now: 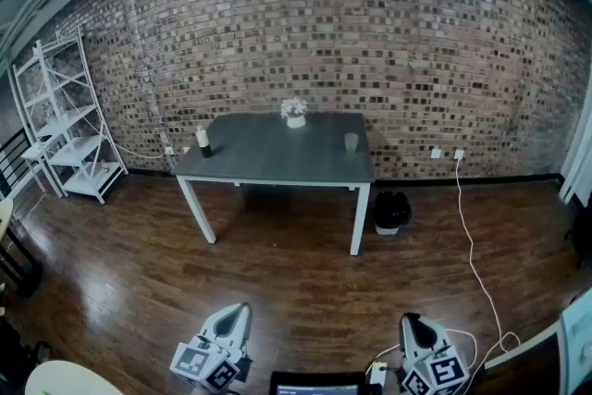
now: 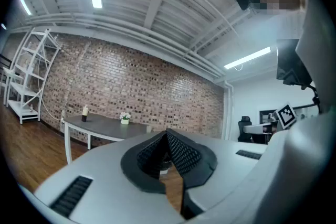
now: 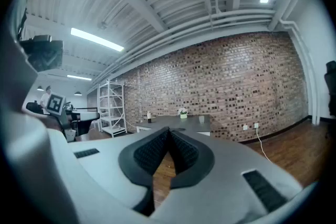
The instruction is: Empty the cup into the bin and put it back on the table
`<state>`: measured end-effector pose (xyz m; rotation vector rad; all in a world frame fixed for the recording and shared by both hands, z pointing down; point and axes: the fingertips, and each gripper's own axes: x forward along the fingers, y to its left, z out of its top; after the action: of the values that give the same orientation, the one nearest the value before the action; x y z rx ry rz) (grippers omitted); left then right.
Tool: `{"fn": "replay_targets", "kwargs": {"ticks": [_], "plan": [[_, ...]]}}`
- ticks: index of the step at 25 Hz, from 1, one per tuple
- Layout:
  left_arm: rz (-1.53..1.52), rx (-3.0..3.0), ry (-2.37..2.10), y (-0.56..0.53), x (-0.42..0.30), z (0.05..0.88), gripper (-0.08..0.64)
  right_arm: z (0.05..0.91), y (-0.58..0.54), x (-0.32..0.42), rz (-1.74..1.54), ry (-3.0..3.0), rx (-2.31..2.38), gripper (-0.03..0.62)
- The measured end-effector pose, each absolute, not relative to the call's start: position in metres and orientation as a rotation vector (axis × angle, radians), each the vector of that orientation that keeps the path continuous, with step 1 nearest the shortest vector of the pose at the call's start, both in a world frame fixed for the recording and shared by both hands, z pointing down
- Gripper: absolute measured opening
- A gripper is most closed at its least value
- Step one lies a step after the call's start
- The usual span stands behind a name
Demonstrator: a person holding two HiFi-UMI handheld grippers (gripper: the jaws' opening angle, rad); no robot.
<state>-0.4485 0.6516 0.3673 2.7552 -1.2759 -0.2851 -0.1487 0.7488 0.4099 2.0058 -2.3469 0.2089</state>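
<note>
Grey rectangular counter point(image 1: 268, 157) mid-frame, small translucent cup point(image 1: 351, 142) near its right edge, left tongs point(image 1: 242, 310) and right tongs point(image 1: 408, 321) at bottom, both closed on nothing

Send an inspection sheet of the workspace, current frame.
Surface: grey table, against the brick wall.
Job's things: cup at the table's right end; dark bin on the floor beside the table.
Clutter: bottle, flower pot on the table.
Grippers: left gripper and right gripper shut, empty, far from the table.
Cables: white cable from the wall socket across the floor.
Surroundings: white shelf at left; wood floor.
</note>
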Motion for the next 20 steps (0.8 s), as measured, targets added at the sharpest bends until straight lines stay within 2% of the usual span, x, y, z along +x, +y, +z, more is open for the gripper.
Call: {"fn": "replay_targets", "kwargs": {"ticks": [9,20], "plan": [[-0.261,2.704,-1.354,0.653,-0.395,0.378,0.0,0.419,0.745,-0.086,0.224,-2.38,1.966,0.0],[-0.278,2.842,-1.167,0.6,-0.366,0.371,0.0,0.419,0.67,-0.086,0.233,-2.387,1.924,0.0]]}}
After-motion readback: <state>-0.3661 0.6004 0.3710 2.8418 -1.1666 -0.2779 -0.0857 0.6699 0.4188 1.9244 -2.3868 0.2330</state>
